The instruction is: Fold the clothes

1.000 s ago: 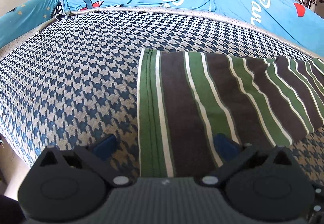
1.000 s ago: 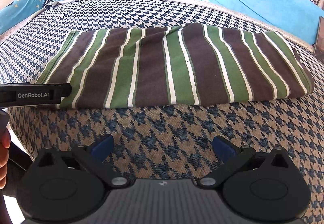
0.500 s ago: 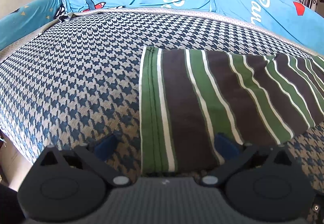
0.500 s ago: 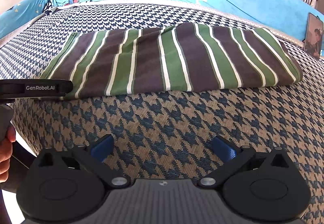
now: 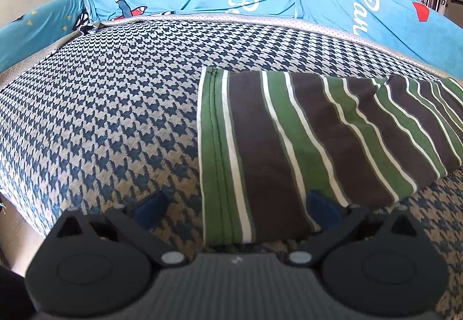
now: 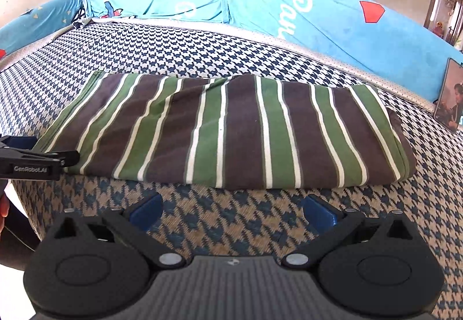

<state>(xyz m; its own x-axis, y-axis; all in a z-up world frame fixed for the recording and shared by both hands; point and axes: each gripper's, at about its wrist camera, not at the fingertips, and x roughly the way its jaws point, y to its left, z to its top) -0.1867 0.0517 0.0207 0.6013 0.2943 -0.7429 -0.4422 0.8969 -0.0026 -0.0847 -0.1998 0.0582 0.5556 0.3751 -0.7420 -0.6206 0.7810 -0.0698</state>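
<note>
The striped garment (image 6: 231,132) lies flat as a long folded band on the houndstooth-covered cushion (image 5: 101,117), its hemmed short end (image 5: 214,146) toward the left gripper (image 5: 234,204), whose fingers are spread wide over that near corner without pinching it. The right gripper (image 6: 231,210) hangs just in front of the band's long near edge, its fingers likewise apart and holding nothing. Being soft, light knit in several layers (it would sag and slide apart if lifted by one ply), it is probably best taken at the corners of a short end, all layers pinched together.
</note>
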